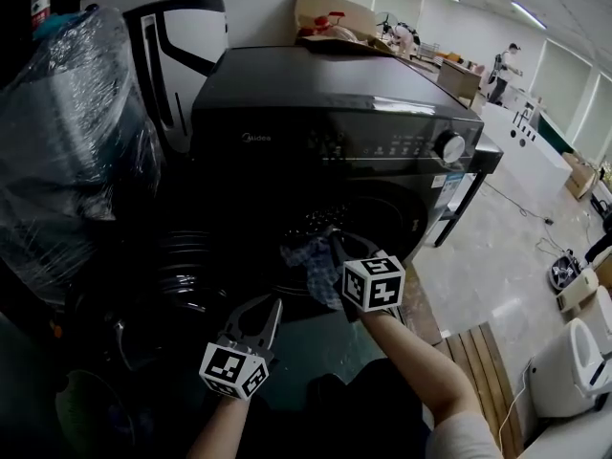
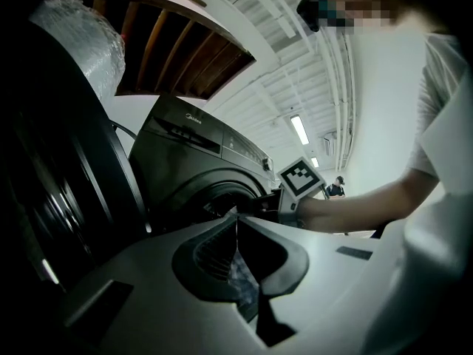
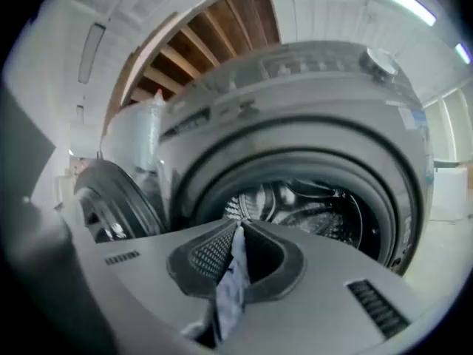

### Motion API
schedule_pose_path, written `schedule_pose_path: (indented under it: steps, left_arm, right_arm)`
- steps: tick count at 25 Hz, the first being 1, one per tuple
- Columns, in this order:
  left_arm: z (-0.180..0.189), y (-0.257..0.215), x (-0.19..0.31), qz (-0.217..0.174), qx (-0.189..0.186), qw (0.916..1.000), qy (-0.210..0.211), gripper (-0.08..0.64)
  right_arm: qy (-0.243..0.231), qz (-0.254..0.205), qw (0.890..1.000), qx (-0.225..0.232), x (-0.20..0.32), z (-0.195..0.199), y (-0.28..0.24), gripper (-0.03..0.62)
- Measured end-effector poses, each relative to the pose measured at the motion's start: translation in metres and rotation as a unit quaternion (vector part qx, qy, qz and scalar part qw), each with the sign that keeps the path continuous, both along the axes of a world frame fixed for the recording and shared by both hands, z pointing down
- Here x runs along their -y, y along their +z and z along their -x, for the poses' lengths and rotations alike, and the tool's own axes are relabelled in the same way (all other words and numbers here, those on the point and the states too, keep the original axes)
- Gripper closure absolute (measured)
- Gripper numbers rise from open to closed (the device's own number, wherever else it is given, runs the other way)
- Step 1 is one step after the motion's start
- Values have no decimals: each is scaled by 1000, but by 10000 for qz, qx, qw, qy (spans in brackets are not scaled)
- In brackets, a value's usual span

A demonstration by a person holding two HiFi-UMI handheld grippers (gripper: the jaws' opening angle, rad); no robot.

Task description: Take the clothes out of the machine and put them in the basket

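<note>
**A:** What's nearest?

**B:** The left gripper [image 2: 236,217]. Its fingers are pressed together on a dark bluish strip of fabric [image 2: 241,268] that runs down between them.

**A:** And beyond it?

**B:** The right gripper [image 3: 238,226]. Its fingers are narrow and pinch a blue-and-white checked cloth [image 3: 230,287]. The cloth hangs below the tips, in front of the machine's opening. I can't tell whether both grippers hold one garment.

**A:** The drum?

**B:** The drum [image 3: 310,202] is straight ahead of the right fingers. What shows inside is shiny perforated metal. The open door [image 3: 111,205] stands to their left.

**A:** Farther?

**B:** On top of the washing machine [image 1: 316,113], past the fingers, a cardboard box [image 1: 325,12] holds a jumble too small to name.
</note>
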State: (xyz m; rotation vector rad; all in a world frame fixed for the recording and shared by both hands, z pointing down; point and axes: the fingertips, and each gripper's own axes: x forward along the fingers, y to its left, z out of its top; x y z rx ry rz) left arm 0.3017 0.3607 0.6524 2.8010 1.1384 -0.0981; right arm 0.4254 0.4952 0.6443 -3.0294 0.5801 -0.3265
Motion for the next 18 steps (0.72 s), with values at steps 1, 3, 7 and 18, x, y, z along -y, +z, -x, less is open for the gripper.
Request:
schedule_pose_path:
  steps: [1,3,7,18]
  left_arm:
    - [0,-1,1,18,-4,10000,-1,538]
    - [1,-4,2,34,-23,10000,-8,538]
    - [1,-10,4,41,-38,10000,-23,538]
    - [4,-22,5,237,-61,9997,-75,538]
  right_arm:
    - [-59,-45,10000,-49,3,8,-7,568]
    - [-166,-91,9997,-170,8,23,-20,568]
    - [-286,-135,9991,-297,16,48,-36,568]
    - [-292,60,9943,-1027,16,81,-58,568]
